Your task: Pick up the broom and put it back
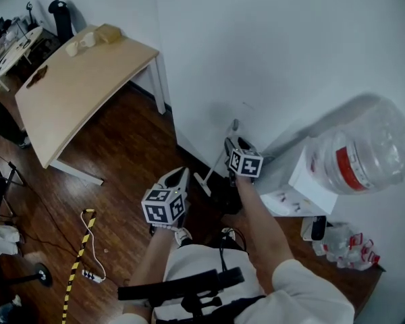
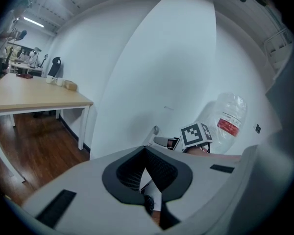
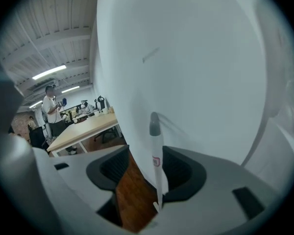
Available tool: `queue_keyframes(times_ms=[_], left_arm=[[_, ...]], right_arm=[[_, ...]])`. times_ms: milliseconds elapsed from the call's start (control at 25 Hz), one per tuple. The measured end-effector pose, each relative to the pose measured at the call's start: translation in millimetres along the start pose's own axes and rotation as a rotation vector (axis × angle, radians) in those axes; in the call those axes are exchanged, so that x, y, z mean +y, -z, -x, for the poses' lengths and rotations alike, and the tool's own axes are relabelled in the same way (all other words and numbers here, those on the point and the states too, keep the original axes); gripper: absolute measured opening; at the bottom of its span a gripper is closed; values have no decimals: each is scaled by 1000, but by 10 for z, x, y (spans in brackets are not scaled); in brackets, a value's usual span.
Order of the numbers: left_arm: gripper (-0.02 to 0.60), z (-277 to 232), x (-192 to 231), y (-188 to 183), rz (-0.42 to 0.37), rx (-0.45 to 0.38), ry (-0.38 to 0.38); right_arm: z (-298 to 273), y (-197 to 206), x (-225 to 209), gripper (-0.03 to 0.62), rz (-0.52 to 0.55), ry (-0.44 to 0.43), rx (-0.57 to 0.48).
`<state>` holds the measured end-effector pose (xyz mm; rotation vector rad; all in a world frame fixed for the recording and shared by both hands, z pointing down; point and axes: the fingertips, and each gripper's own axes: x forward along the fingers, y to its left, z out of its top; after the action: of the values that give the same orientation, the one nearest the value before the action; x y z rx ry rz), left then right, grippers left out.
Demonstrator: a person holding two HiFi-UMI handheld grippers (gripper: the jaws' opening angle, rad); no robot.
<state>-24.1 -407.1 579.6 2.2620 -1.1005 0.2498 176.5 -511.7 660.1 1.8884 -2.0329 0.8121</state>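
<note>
The broom [image 1: 219,155] is leaning against the white wall [image 1: 270,52] with its lower end down by the wood floor [image 1: 121,154], just in front of the person. The right gripper [image 3: 149,166] is standing with its jaws spread wide around the handle. It is not clamping the handle, which is sitting close to one pad. The left gripper [image 2: 146,160] is hanging a little apart from the broom, its jaws pinched together on nothing. The danger is probably lying in that unsupported handle: a pad brushing it while the gripper is pulling back, or closing off-centre, could be sending it sliding along the smooth wall and clattering down. It might fall toward the big water bottle [image 1: 364,154] standing near on the right. A foot slipping on the polished boards would be doing the same. The broom's head is showing only as a small pale bar, so its shape and footing are staying unclear. Whether the handle is actually touching the pad is hard to judge. The left gripper view is taking in mostly wall.
</note>
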Motion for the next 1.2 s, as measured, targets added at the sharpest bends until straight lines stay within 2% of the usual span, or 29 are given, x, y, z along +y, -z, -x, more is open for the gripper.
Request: queue_keyframes(times_ms=[440, 560, 600, 760, 800, 840, 1200], left_arm=[[-6, -94, 103, 209, 30, 40, -47], [-6, -99, 125, 236, 34, 44, -57], [-6, -95, 132, 240, 35, 44, -59], [-6, -52, 173, 231, 39, 38, -71], [-6, -46, 179, 228, 41, 36, -73], [-6, -39, 185, 226, 43, 33, -75], [-6, 69, 215, 125, 57, -13, -91]], right_arm=[[-486, 103, -192, 238, -26, 28, 41], [-524, 49, -184, 205, 9, 40, 27], [-530, 28, -180, 172, 19, 43, 21], [-561, 9, -147, 158, 49, 48, 22], [-559, 12, -144, 129, 65, 53, 24], [-551, 19, -129, 129, 81, 53, 27], [-275, 317, 381, 124, 181, -58, 56]])
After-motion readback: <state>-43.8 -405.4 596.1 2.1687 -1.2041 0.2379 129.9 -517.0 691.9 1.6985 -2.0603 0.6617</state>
